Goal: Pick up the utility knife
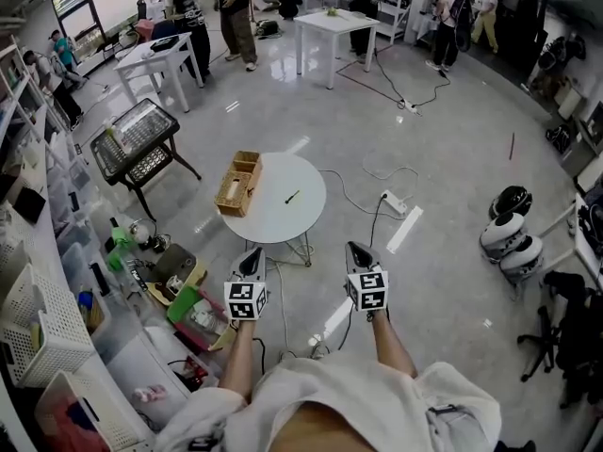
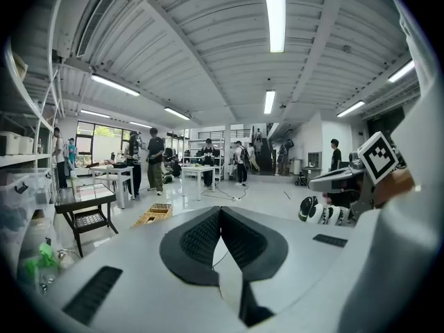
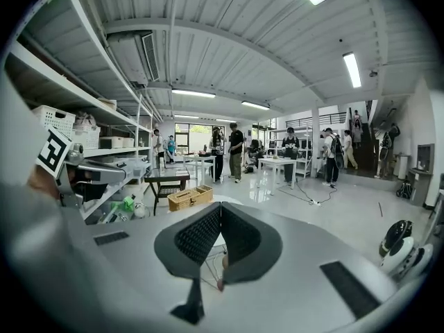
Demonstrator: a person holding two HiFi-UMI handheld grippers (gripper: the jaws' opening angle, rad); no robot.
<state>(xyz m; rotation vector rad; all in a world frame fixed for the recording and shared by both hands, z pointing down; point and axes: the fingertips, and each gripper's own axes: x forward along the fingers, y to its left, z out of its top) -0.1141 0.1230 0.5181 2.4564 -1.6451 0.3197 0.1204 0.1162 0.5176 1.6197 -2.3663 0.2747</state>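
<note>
utility knife (image 1: 292, 197) apparently diagonal on table (image 1: 294, 224)

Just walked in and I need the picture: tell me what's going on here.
A person holds a two-jaw gripper in each hand. The left gripper and the right gripper are both shut and empty, short of the round white table. The small dark utility knife lies on it untouched, beside a woven wicker basket.

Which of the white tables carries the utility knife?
The round white table, nearest the person; the utility knife lies by its wicker box. The others are rectangular.
</note>
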